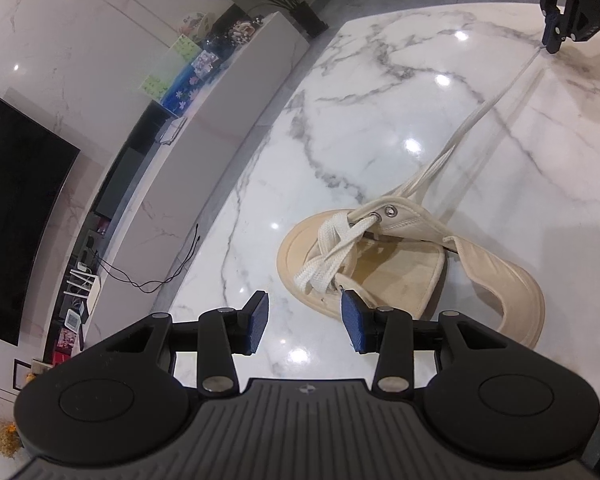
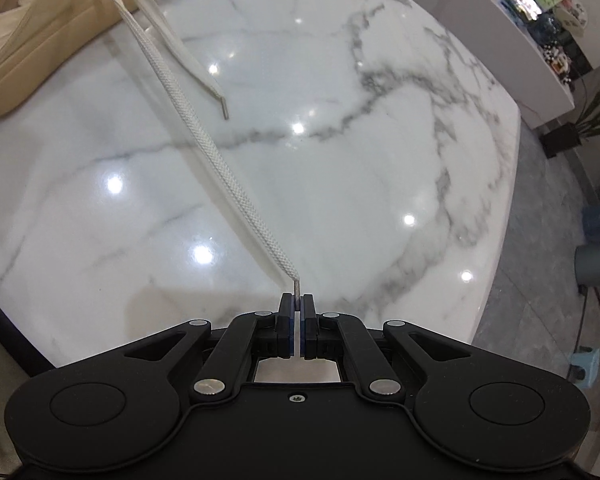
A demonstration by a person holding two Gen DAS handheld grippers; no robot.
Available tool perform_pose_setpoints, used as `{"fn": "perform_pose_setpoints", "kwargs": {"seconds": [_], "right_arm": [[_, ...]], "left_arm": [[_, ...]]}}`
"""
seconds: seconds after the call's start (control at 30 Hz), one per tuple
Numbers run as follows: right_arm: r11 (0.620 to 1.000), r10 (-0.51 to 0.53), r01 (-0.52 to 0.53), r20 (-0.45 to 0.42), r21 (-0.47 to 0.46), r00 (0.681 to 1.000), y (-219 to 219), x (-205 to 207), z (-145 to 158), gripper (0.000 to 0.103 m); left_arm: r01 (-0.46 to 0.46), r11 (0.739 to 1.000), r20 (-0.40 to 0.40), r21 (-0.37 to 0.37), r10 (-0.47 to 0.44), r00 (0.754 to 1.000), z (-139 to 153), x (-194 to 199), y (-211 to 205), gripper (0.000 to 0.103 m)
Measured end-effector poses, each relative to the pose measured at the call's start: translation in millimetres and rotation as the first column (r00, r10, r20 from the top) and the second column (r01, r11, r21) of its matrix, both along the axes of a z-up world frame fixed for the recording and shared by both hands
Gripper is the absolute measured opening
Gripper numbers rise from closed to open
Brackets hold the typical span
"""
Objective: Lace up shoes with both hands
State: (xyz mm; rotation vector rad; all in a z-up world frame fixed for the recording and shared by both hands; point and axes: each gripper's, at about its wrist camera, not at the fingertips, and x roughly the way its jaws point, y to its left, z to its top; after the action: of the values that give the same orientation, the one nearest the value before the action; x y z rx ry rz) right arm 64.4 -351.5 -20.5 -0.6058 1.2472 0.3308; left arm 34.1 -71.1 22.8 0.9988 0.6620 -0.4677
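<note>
one shoe (image 1: pixel 412 264), two lace ends (image 2: pixel 220 100), one pinched in right gripper (image 2: pixel 298 304).

We see both views brightly and evenly lit from above. The glossy marble tabletop (image 1: pixel 380 128) throws back small round white glare spots, scattered across both pictures. Shadows are soft and faint: a pale streak beside the taut lace (image 2: pixel 204 136), a dim patch near the right wrist view's lower edge. Fisheye distortion bends the tabletop rim and walls, and the corners blacken. Focus is fairly sharp centrally, softening outward.
</note>
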Motion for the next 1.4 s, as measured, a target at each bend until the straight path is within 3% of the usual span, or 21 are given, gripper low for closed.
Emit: {"fn": "perform_pose_setpoints", "kwargs": {"seconds": [0.2,0.4,0.53,0.7,1.4], "right_arm": [[0.998,0.012,-0.011,0.028,-0.055,1.0,9.2,0.6,1.8,0.014],[0.991,0.009,-0.026,0.126,0.132,0.992,35.7,16.6,30.9,0.014],[0.978,0.035,-0.058,0.115,0.201,0.993,54.5,26.8,32.6,0.014],[0.968,0.066,-0.08,0.066,0.239,0.996,67.3,43.2,11.8,0.014],[0.954,0.081,-0.081,0.011,0.288,0.997,86.3,81.3,-15.1,0.014]], "left_arm": [[-0.004,1.0,0.0,-0.015,0.004,1.0,3.0,-0.5,2.9,0.039],[0.018,1.0,-0.017,-0.026,-0.019,1.0,1.3,-2.3,-4.8,0.039],[0.028,0.999,-0.027,-0.026,-0.028,0.999,-1.2,-3.8,-8.8,0.039],[0.024,0.999,-0.048,-0.028,-0.025,0.999,-4.3,-4.7,-5.9,0.039],[0.011,0.998,-0.112,-0.066,-0.018,0.994,-2.3,-3.7,3.2,0.04]]}}
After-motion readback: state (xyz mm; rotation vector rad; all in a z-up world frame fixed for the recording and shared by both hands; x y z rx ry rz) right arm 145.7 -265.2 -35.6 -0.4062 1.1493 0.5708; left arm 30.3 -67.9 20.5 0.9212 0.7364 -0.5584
